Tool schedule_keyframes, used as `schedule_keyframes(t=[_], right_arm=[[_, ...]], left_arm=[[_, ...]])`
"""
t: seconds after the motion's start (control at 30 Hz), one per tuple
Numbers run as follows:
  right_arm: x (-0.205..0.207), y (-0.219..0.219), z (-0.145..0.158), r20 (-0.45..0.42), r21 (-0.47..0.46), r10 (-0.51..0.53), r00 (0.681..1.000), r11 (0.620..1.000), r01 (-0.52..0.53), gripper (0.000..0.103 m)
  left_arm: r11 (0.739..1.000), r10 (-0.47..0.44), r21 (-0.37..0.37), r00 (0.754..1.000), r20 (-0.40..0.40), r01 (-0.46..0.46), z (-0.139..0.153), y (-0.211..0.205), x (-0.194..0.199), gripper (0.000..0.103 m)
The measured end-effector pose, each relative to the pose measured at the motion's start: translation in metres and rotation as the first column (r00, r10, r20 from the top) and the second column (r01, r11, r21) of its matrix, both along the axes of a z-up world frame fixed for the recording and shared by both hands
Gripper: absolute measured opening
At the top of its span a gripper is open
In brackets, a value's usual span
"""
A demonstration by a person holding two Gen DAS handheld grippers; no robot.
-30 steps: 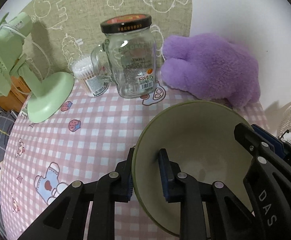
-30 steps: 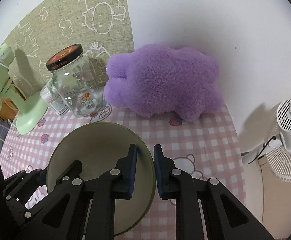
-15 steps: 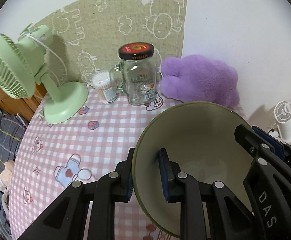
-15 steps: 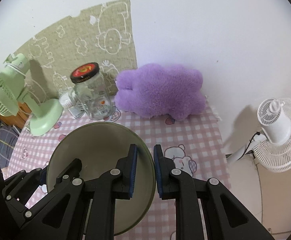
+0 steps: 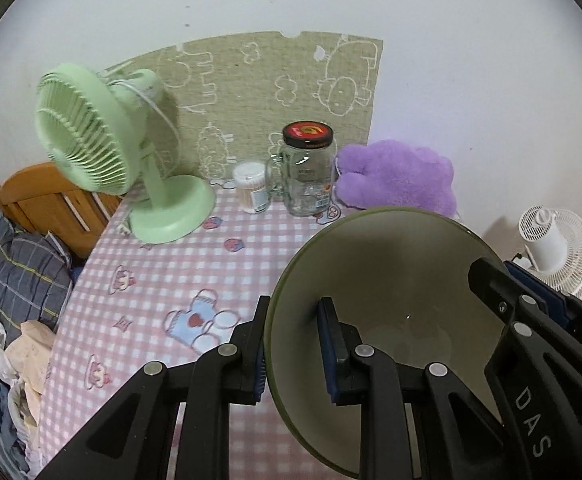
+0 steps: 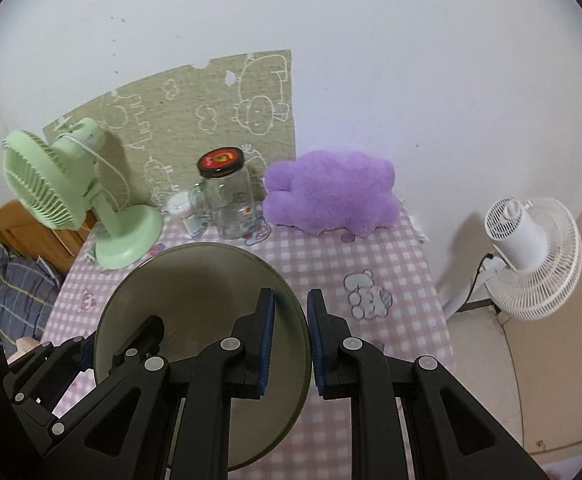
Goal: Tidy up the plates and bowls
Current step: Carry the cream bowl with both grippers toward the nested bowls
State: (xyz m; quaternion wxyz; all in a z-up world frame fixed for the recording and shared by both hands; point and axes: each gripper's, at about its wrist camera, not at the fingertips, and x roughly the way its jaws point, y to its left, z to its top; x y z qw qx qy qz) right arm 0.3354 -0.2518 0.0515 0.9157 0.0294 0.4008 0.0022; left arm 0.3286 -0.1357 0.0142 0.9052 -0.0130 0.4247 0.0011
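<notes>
An olive-green bowl (image 5: 391,280) hangs in the air above the pink checked table (image 5: 179,280), tilted with its hollow toward the cameras. My left gripper (image 5: 294,320) is shut on the bowl's left rim, one pad inside and one outside. My right gripper (image 6: 291,308) is shut on the opposite rim of the bowl (image 6: 195,292) in the same way. Each view also shows the other tool: the right gripper (image 5: 495,276) at the bowl's far side, the left gripper (image 6: 121,336) at its lower left. The bowl looks empty.
Along the wall stand a green desk fan (image 5: 91,140), a cotton-swab tub (image 5: 251,192), a glass jar with a black lid (image 5: 307,172) and a purple plush (image 5: 395,180). A white fan (image 6: 531,256) stands on the floor to the right. Bedding (image 5: 23,276) lies left of the table.
Both grippers have risen and drawn back from the wall with the bowl held between them. The jar, plush and green fan now look smaller and farther off.
</notes>
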Motion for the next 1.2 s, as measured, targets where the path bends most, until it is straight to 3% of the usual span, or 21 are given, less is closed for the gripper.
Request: schedule_keyframes(t=[0.47,0.73,1.2], right_arm=[[-0.091,0.075,0.012,0.000,-0.020,0.004,1.000,1.000,-0.004,0.020],[-0.137,0.114,0.004,-0.013,-0.027,0.020,1.000,0.999,-0.020,0.020],[-0.195,0.143,-0.023,-0.057,-0.044,0.047,0.997,0.998,-0.050,0.020]], left_arm=[[1.000,-0.007,-0.008,1.000,0.012,0.007,0.009,0.073,-0.088,0.020],[1.000,-0.001,-0.009,1.000,0.003,0.001,-0.001,0.111,-0.133,0.021],[0.999,-0.042,0.010,0.999,-0.013,0.042,-0.027,0.133,-0.186,0.021]])
